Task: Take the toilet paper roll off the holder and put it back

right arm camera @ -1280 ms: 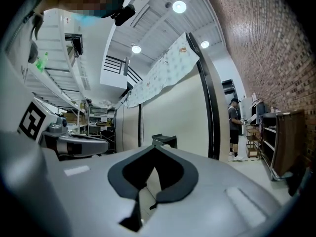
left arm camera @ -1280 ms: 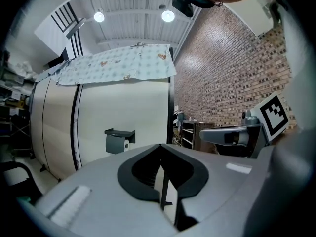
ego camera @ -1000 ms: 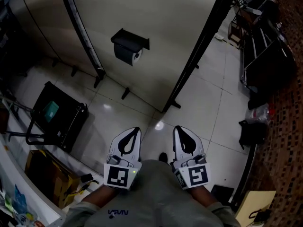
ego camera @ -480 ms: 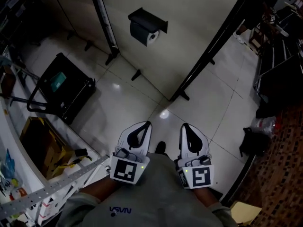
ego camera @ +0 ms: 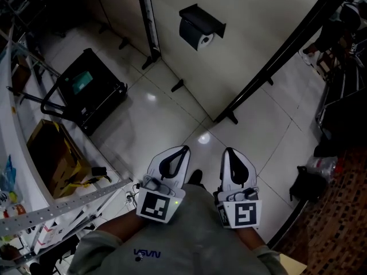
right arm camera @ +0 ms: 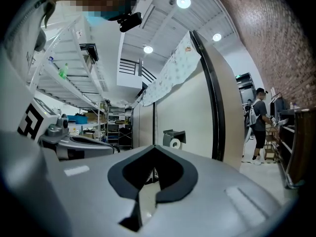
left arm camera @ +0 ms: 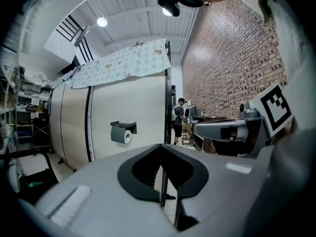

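The left gripper (ego camera: pixel 183 149) is held shut and empty near the body; the toilet paper roll (ego camera: pixel 199 38) is seated in its holder (ego camera: pixel 202 17) on the wall (ego camera: pixel 252 44), well ahead, as before removal or after return; the right gripper (ego camera: pixel 229 150) is likewise shut, empty.

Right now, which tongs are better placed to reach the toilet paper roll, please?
Right, narrowly: the white toilet paper roll lies almost straight ahead of the right tongs but off-centre for the left tongs.
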Demonstrator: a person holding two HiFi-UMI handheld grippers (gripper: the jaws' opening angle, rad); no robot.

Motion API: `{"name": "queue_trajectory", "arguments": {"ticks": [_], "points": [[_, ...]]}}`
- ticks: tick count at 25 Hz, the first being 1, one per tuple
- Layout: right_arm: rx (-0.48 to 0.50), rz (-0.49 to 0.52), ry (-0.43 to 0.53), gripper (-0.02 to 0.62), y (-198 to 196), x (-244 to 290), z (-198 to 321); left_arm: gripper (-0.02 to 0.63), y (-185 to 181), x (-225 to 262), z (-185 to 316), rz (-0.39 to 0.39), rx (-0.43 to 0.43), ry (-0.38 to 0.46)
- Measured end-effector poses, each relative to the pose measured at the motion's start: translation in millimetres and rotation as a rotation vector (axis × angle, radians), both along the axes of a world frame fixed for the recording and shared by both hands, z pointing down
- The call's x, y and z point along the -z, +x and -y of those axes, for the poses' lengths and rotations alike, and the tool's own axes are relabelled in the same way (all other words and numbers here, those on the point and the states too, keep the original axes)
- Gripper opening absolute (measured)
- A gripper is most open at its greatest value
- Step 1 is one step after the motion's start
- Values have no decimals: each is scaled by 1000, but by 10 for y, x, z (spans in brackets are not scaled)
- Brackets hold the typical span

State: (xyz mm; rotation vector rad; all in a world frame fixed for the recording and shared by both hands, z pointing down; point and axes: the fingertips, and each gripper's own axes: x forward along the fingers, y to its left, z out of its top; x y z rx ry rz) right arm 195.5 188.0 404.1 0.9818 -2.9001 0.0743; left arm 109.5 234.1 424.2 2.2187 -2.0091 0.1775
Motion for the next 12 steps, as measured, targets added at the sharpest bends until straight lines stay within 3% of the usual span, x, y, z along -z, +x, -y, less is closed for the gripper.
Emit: {"name": "queue_trajectory", "arguments": {"ticks": [12], "points": [[15, -1, 6, 0, 33, 37, -81, 8, 44, 69, -51, -12, 13, 12]]}}
